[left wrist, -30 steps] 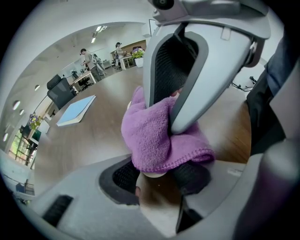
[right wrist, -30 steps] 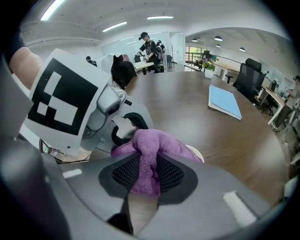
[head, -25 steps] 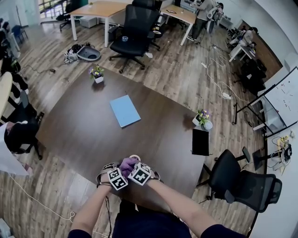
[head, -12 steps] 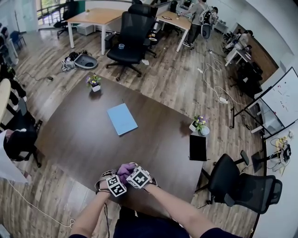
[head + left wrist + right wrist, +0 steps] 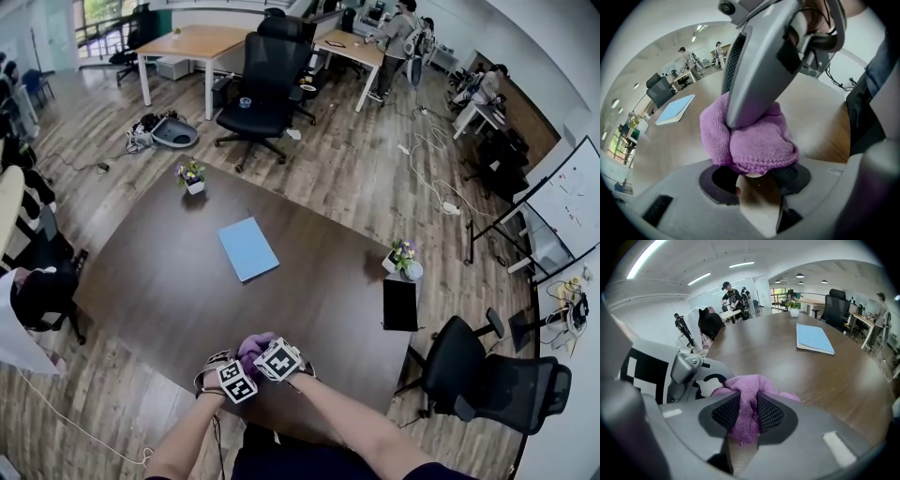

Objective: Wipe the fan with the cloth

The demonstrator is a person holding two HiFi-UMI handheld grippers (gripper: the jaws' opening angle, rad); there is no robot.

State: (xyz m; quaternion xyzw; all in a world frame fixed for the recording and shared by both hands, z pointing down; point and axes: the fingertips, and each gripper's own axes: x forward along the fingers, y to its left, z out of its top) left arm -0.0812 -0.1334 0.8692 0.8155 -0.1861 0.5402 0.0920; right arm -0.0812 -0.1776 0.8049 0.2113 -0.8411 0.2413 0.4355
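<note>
My two grippers meet over the near edge of the dark brown table (image 5: 169, 272). The left gripper (image 5: 232, 377) is shut on a small whitish object (image 5: 757, 204), apparently the fan; most of it is hidden. The right gripper (image 5: 278, 360) is shut on a bunched purple cloth (image 5: 253, 343). In the left gripper view the cloth (image 5: 754, 143) sits right above the whitish object, with a grey right fingertip (image 5: 750, 84) pressing into it. In the right gripper view the cloth (image 5: 743, 385) is pinched between the black pads (image 5: 769, 412).
A blue notebook (image 5: 248, 248) lies mid-table. Small flower pots stand at the far left (image 5: 192, 175) and right (image 5: 403, 255) edges, with a black flat device (image 5: 400, 303) by the right one. A black office chair (image 5: 473, 370) stands to the right. People work at desks behind.
The right gripper has shifted slightly and rolled with the cloth over the held object. The left gripper has stayed put. A white rim seen past the cloth earlier is now covered.
</note>
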